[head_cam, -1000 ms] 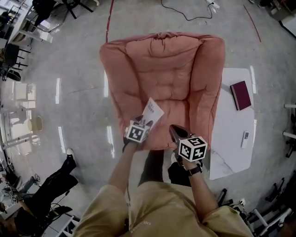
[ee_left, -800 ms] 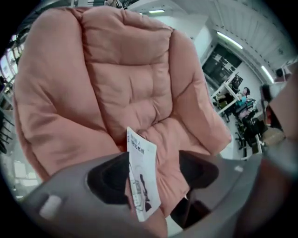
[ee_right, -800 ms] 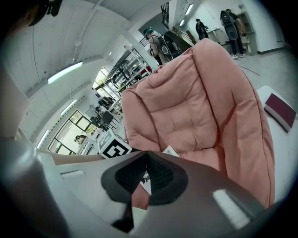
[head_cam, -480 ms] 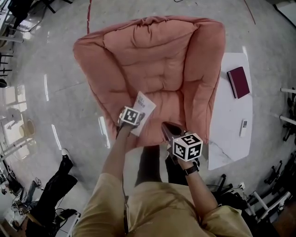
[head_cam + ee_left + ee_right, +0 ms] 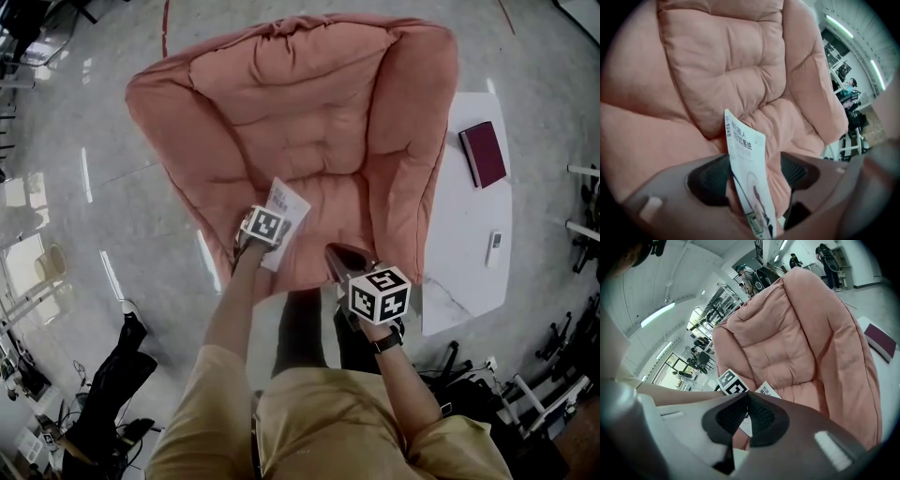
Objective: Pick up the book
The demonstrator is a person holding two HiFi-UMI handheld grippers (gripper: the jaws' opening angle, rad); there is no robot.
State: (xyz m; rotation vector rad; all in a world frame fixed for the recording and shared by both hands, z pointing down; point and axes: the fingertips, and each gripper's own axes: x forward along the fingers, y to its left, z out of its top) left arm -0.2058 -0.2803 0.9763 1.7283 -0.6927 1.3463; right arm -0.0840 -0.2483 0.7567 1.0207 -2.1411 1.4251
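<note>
The book (image 5: 745, 154) is being seen on edge on the seat of the pink armchair (image 5: 309, 112), towards its front left. It is being shown as a thin white paperback. Dark characters are printed down the cover's upper part, a pale round drawing lies lower down, and a small greenish label sits at the bottom edge.

It is being flanked by the jaws of the left gripper (image 5: 265, 228), which have just been opening and are now being held wide. The book stands between them, close against one pad, with a clear gap to the other. The right gripper (image 5: 747, 397) is being held over the seat's front edge with its jaws pressed together on nothing.

A dark red volume (image 5: 483, 153) and a remote (image 5: 493, 249) are being borne by the white table (image 5: 469, 216) beside the chair.
</note>
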